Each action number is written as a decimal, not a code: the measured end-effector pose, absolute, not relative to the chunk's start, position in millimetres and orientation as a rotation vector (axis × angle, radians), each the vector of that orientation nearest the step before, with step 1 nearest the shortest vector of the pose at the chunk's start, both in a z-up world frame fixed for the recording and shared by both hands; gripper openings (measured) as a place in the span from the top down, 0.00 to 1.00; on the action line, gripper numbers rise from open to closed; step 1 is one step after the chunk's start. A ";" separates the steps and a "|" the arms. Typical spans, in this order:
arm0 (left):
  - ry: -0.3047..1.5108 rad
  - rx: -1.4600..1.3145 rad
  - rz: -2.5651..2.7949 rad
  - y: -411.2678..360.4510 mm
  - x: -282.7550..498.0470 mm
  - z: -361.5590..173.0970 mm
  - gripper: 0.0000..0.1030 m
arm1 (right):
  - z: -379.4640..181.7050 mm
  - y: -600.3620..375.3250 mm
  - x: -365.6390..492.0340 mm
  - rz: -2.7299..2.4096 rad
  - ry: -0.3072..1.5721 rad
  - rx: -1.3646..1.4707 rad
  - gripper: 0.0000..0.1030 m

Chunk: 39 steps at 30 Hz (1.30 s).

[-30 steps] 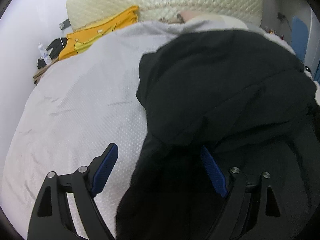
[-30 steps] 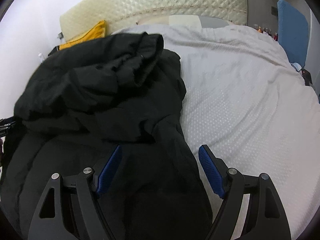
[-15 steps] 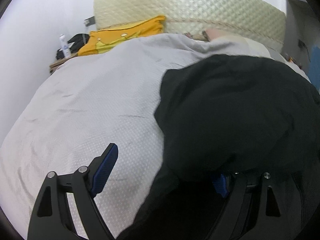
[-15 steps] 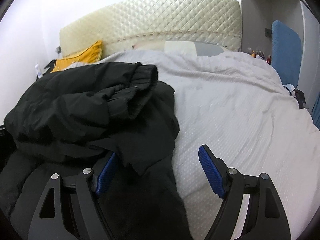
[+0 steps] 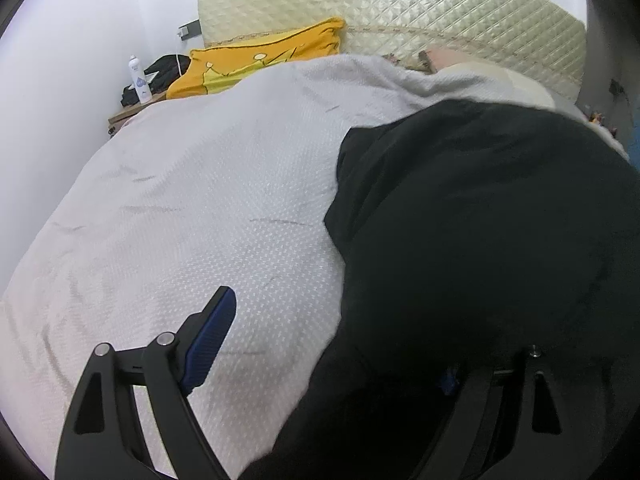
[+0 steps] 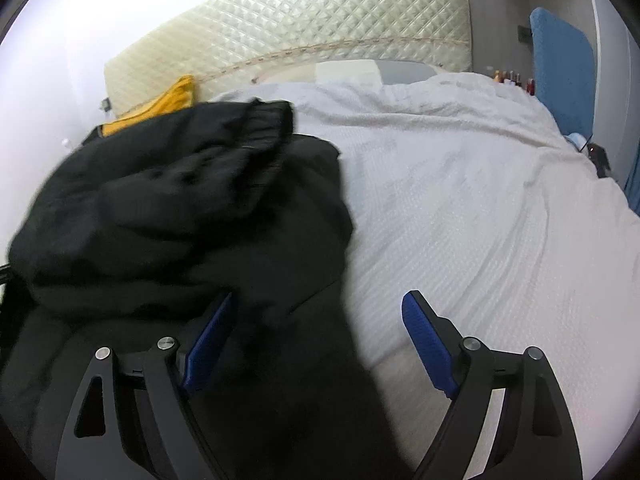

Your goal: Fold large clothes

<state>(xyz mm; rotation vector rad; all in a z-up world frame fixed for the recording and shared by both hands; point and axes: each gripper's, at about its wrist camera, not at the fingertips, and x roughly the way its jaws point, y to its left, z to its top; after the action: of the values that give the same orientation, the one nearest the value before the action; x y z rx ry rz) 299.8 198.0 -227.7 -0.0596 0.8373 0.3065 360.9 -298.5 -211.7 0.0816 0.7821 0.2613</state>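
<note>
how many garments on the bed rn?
2. A black garment lies bunched on the white bedspread, under both claws. A yellow garment lies at the head end against the quilted headboard. Others may be hidden under the black pile.
</note>
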 end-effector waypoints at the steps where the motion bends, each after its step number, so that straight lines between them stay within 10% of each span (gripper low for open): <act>1: 0.830 -0.066 0.299 194.6 293.8 -219.7 0.17 | -204.0 -296.4 352.3 0.267 0.773 0.083 0.20; 23: 0.392 -0.172 0.017 113.9 85.7 112.5 0.17 | 133.3 -256.6 157.8 0.416 0.264 0.081 0.18; 39: 0.500 -0.180 -0.053 120.5 -18.2 72.2 0.17 | 108.3 -250.3 60.3 0.454 0.364 0.099 0.18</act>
<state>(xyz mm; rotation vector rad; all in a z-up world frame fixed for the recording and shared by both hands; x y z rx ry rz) -18.2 120.5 72.2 -0.1801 0.4996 -0.0526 60.3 -250.3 108.3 0.0991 0.3636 0.4539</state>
